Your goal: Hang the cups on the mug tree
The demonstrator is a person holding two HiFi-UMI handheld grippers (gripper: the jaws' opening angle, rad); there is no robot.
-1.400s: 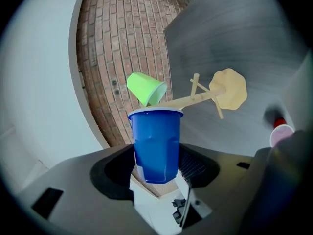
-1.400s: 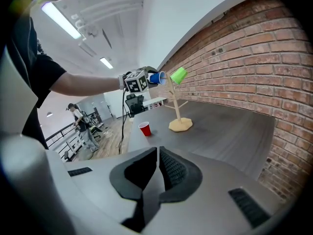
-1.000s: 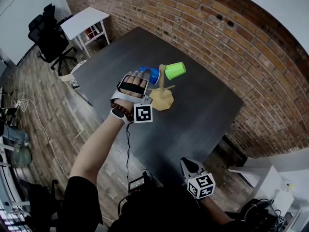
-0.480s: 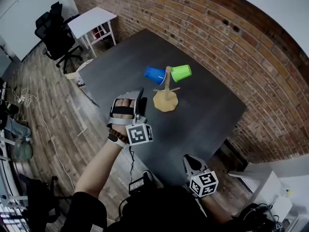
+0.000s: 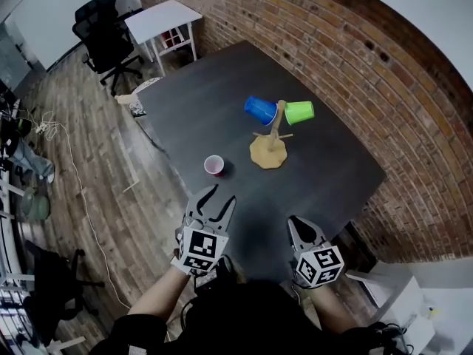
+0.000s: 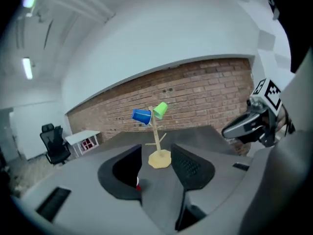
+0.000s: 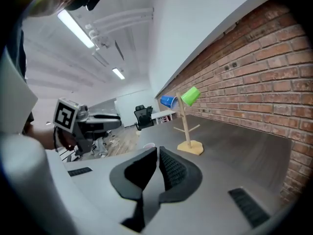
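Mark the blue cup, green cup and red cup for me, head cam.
blue cup (image 5: 260,110): head view, on its side wall.
green cup (image 5: 299,112): head view, on its side wall.
red cup (image 5: 213,166): head view, in its open mouth.

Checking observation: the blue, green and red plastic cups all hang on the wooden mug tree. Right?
No. Head view: the red plastic cup stands on the dark table; only the blue cup and green cup hang on the wooden mug tree.
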